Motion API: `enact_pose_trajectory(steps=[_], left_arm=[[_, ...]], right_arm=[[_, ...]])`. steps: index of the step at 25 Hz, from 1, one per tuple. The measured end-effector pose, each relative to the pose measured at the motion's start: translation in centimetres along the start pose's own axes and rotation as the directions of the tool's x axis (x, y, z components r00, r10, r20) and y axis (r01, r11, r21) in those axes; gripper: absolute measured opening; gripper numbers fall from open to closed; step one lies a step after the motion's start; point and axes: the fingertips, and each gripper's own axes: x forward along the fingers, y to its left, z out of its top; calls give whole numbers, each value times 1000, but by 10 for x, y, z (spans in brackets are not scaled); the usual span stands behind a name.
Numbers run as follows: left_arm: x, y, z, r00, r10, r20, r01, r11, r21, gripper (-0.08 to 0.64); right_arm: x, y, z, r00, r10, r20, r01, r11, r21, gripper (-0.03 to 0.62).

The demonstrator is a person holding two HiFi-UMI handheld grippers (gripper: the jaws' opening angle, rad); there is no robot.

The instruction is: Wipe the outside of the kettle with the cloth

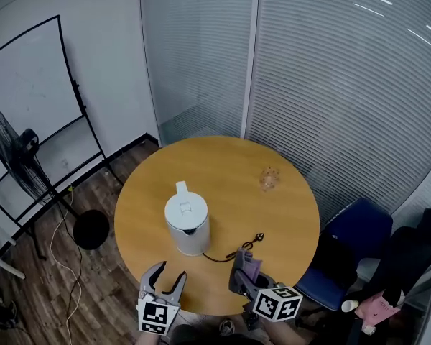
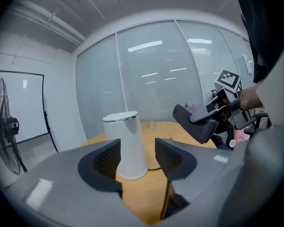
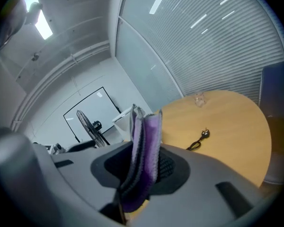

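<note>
The left tool [image 1: 167,273] sits at the near edge of the bench [image 1: 287,214], its jaws set wide with nothing gripped; in the left gripper view the kettle [image 2: 125,143] appears in the gap between the jaws but stands beyond them, clear of both pads. The right tool [image 1: 243,263] is beside it, also at the near edge, and its jaws are closed on the cloth [image 3: 144,155]. The cloth is purple, folded, and stands upright between the pads, with a short length hanging below them. The kettle is white, upright, lid closed, and stands on the bench just past the left tool and left of the right tool; neither tool touches it. In the right gripper view the cloth hides part of the kettle. A black cord [image 1: 219,257] runs from the kettle base toward the right tool and ends in a plug [image 1: 257,238] lying on the bench. A small clear object [image 1: 269,178], too small to identify, sits near the far right side of the bench, well apart from the kettle. A blue chair [image 1: 355,228] stands to the right of the bench. A fan [image 1: 14,153] and a whiteboard [image 1: 29,85] stand to the left on the floor. Glass walls with blinds [image 1: 330,70] close off the far side.
</note>
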Motion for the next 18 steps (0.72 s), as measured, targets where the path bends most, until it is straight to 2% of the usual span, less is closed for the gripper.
enact_pose_trajectory(steps=[5,11,18], left_arm=[[29,11,31,999,27,45,-33,989,141,238],[70,18,51,995,-72,67,53,965,257,244],[98,19,58,984,-176,32,148,902,406,244]], right_arm=[[21,-1,11,1000,14,6,-14,1000,12,100],[48,8,22,999,-13,33,12,999,30,100],[77,18,36,996,-37,80,32,998,60,100]])
